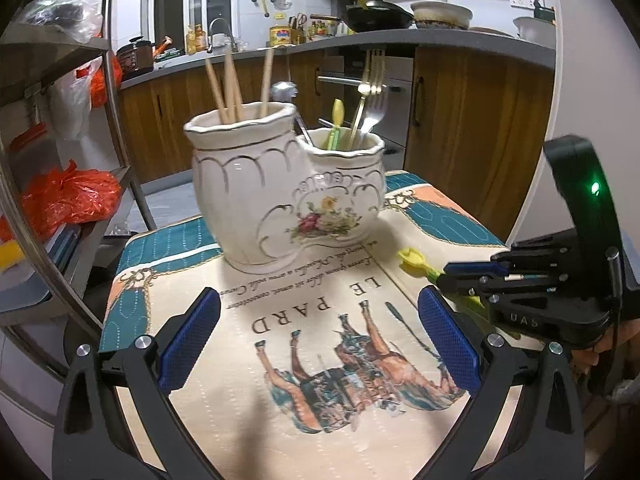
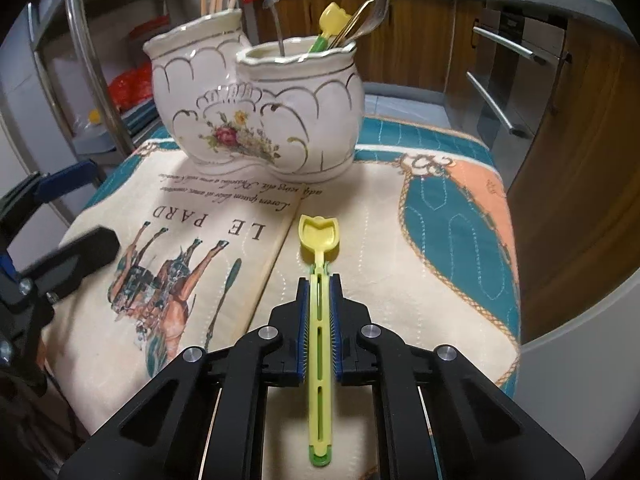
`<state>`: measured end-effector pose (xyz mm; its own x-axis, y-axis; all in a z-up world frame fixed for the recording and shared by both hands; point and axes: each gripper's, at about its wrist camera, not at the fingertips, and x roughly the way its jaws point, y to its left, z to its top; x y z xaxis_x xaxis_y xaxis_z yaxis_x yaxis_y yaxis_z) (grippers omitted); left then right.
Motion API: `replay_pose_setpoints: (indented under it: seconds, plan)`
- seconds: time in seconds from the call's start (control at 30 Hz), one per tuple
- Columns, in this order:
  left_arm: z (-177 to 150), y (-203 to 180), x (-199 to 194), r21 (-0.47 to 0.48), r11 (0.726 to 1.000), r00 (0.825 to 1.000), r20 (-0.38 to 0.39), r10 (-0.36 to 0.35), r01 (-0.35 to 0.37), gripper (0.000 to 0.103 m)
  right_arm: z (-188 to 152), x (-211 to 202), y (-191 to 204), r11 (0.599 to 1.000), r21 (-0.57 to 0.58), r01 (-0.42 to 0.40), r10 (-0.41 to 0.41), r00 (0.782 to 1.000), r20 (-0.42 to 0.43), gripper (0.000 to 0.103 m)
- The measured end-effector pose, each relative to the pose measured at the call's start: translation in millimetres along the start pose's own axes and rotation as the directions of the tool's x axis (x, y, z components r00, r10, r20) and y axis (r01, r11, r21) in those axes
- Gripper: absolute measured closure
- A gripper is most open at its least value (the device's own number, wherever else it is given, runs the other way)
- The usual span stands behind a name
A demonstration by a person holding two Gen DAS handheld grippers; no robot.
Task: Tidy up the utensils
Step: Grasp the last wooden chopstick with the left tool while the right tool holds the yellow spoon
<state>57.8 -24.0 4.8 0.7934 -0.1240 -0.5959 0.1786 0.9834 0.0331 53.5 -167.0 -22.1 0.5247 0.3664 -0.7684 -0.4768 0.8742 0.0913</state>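
The right hand-held gripper (image 2: 319,292) is pinching a yellow plastic spoon (image 2: 319,240) by its slotted handle, the blue pads (image 2: 337,320) pressed against both sides of it, with the tulip-shaped bowl pointing forward toward the holder and the green end of the handle sticking out behind the fingers. The spoon sits low over the printed cloth (image 2: 440,288) that covers the table, just above the fold running down the middle of the fabric; I cannot tell whether it touches the cloth. Ahead of it stands a white ceramic utensil holder (image 2: 256,112) with gold trim and a painted rose, made of two joined pots. The taller pot holds wooden chopsticks (image 1: 230,84); the shorter one holds a fork (image 1: 374,114), a gold-handled utensil, a second yellow and green spoon (image 1: 337,122) and a metal spoon (image 1: 285,90) leaning at the rim between the two pots. The left hand-held gripper (image 1: 318,340) hovers over the horse picture on the cloth with its fingers spread wide and nothing between them, well short of the holder. From its side the right gripper shows at the right edge, the yellow bowl poking out past its fingertips.
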Motion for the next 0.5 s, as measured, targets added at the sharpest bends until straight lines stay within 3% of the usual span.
replay_pose_setpoints:
  seconds: [0.5]
  plan:
    - [-9,-54,36,-0.006,0.999,0.987,-0.154,-0.037,0.037,0.007,-8,-38,-37,0.999,0.051,-0.015,0.009,0.993,0.121,0.092]
